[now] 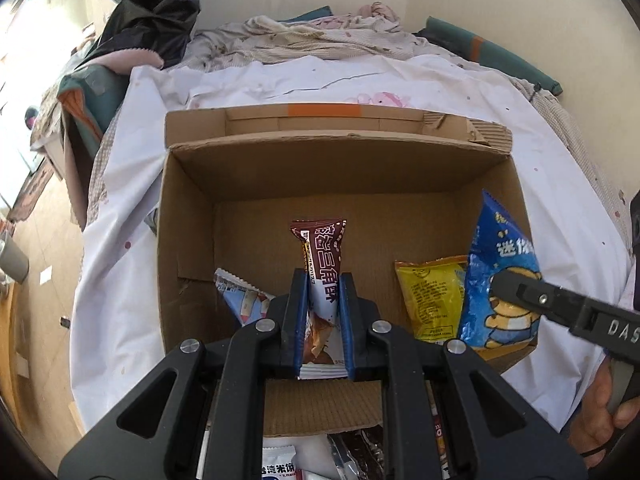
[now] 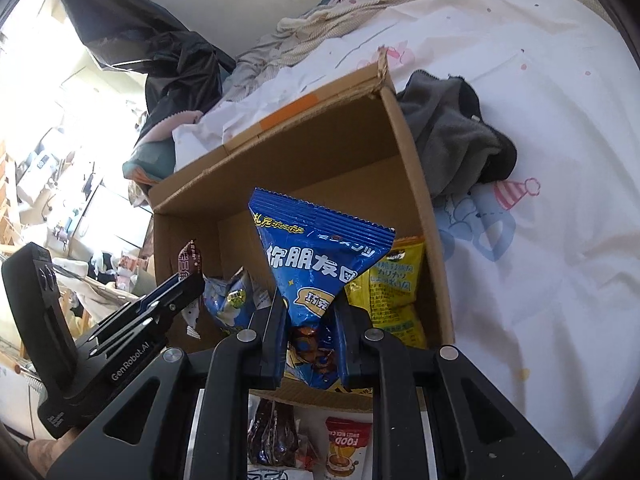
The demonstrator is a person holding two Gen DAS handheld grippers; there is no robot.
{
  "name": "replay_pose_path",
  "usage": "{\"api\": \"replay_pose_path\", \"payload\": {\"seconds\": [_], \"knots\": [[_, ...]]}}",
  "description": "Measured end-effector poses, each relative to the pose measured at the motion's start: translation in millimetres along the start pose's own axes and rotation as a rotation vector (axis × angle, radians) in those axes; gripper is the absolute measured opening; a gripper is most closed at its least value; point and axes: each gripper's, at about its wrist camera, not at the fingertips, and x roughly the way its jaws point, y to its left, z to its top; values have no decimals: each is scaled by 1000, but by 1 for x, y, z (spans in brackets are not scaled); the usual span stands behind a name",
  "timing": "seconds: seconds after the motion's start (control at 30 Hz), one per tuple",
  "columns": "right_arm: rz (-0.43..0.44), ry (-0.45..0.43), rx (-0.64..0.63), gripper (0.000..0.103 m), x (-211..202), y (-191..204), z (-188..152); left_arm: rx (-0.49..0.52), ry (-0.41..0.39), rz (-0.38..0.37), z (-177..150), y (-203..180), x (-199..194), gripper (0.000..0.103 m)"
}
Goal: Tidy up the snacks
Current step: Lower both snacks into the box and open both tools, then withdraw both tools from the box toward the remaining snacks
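An open cardboard box (image 1: 280, 168) (image 2: 404, 128) stands on a white bedsheet. My left gripper (image 1: 323, 280) is shut on a brown-and-white snack bar packet (image 1: 322, 264), held upright over the box's inside. In the right wrist view that same gripper (image 2: 188, 280) comes in from the left. My right gripper (image 2: 310, 300) is shut on a blue triangular snack bag (image 2: 316, 256), which hangs over the box's right side (image 1: 500, 276). Inside the box lie a yellow packet (image 1: 434, 300) (image 2: 396, 284), a pale blue-and-white packet (image 1: 244, 296) and a small blue bag (image 2: 230, 300).
Loose snack packets (image 1: 320, 460) (image 2: 344, 448) lie on the sheet in front of the box. A grey garment (image 2: 456, 140) lies right of the box. Crumpled bedding (image 1: 320, 36) and a black bag (image 1: 152, 12) sit behind. The bed's edge drops to the floor (image 1: 36, 280) at left.
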Motion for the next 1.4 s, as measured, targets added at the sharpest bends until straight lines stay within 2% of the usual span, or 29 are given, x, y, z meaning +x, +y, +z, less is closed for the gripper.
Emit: {"api": "replay_pose_path", "payload": {"seconds": [0.2, 0.43, 0.5, 0.53, 0.57, 0.6, 0.63, 0.67, 0.7, 0.73, 0.8, 1.4], "knots": [[-11, 32, -38, 21, 11, 8, -3, -37, 11, 1, -1, 6, 2, 13], [19, 11, -10, 24, 8, 8, -1, -39, 39, 2, -3, 4, 7, 14], [6, 5, -9, 24, 7, 7, 0, -31, 41, -1, -4, 3, 7, 20], [0, 1, -9, 24, 6, 7, 1, -32, 43, -1, -4, 4, 6, 31], [-4, -2, -9, 26, 6, 7, 1, -36, 45, -2, -5, 4, 6, 48], [-7, -4, -7, 32, 6, 7, 2, -41, 43, -4, -5, 5, 4, 56], [-6, -7, -5, 36, 4, 7, 0, -51, 36, -5, -5, 6, 2, 70], [-4, -13, -2, 48, 3, 7, -1, -62, 22, -3, -4, 8, 0, 78], [-3, -27, -1, 63, 0, 7, -1, -66, 15, -2, -4, 8, -1, 80], [-6, -38, -1, 67, -1, 6, 1, -66, 5, 6, -3, 9, -3, 82], [-16, -59, -5, 72, -6, 6, 2, -64, -1, 11, -2, 10, -5, 82], [17, -89, 58, 72, -25, 5, 2, -70, -57, 27, -8, 16, -29, 82]]}}
